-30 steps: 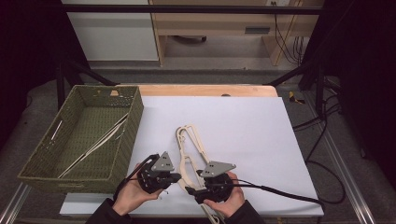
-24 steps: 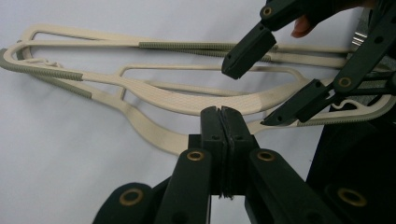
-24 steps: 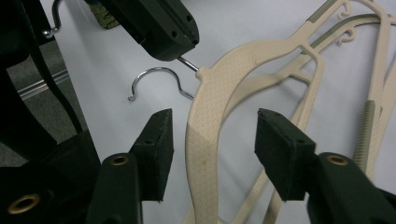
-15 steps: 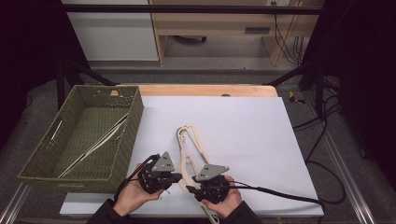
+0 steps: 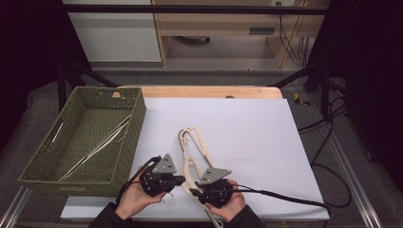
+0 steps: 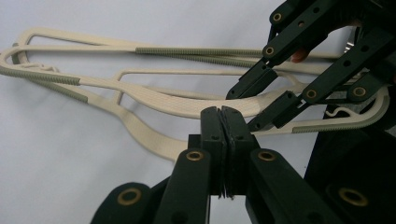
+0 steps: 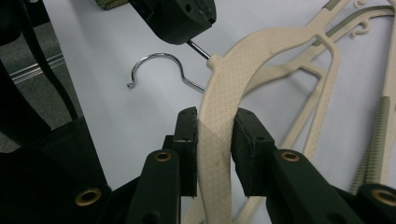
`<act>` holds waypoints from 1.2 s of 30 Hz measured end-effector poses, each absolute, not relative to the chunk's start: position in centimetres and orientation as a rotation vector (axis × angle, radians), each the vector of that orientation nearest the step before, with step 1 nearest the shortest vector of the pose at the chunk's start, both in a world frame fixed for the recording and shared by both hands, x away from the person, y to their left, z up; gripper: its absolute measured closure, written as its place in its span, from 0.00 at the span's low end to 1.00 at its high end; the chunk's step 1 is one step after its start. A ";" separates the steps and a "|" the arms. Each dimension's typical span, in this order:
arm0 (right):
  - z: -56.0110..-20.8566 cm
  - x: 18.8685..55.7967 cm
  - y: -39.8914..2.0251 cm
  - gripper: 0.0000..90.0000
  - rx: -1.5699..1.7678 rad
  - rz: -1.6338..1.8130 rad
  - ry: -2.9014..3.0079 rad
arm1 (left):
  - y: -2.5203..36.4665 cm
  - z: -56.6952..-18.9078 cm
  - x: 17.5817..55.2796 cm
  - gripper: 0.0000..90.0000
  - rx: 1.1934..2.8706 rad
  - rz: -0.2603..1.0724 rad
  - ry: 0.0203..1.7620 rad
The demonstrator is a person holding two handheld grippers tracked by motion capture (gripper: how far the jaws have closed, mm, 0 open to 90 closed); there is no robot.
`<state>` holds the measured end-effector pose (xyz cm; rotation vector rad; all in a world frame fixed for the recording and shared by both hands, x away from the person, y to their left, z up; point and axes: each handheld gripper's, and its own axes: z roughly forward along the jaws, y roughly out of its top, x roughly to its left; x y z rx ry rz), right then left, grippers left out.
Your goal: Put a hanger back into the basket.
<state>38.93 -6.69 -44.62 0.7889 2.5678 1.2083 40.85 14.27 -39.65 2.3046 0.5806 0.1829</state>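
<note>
Two cream plastic clothes hangers (image 5: 192, 149) lying overlapped near the front middle of the white bench (image 5: 266, 142), long arms reaching away toward the far edge, grey-green ribbed grip strips (image 6: 196, 50) along parts of the arms. Chrome wire hook (image 7: 156, 70) of the nearer hanger resting flat on the bench, its stem entering the hanger neck just beside the left hand-held gripper's body in the right gripper view.

Right hand-held gripper (image 5: 197, 192) at the front edge, held in the right hand (image 5: 228, 202), jaws just been closing and now standing on either side of the broad cream shoulder band (image 7: 217, 140) of the nearer hanger; band between the pads, right pad against it, left pad touching or nearly so. Seen again from the left gripper view, right hand-held gripper's jaws set above and below the same band.

Left hand-held gripper (image 5: 178, 179) just beside it, held in the left hand (image 5: 135, 199), jaws pressed fully together with nothing between them, tips right at the hanger's edge; contact hard to tell.

Green woven basket (image 5: 47, 156) at the left end of the bench, well apart from both hands, with more thin pale hangers (image 5: 95, 149) lying slantwise inside. Black cable (image 5: 285, 197) trailing from the right hand-held gripper toward the bench's right front corner.
</note>
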 end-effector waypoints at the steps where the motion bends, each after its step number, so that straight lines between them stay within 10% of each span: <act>1: -44.5 38.9 -6.7 0.81 0.797 1.207 2.567 | 14.4 -39.6 40.9 0.98 2.288 0.178 0.582; 16: -43.1 38.9 -7.7 0.83 0.832 1.178 2.516 | 20.6 -36.1 41.6 0.30 1.892 0.382 0.707; 36: -39.4 39.5 -12.8 0.96 0.945 1.158 2.331 | 20.7 -37.2 42.1 0.08 1.889 0.371 0.733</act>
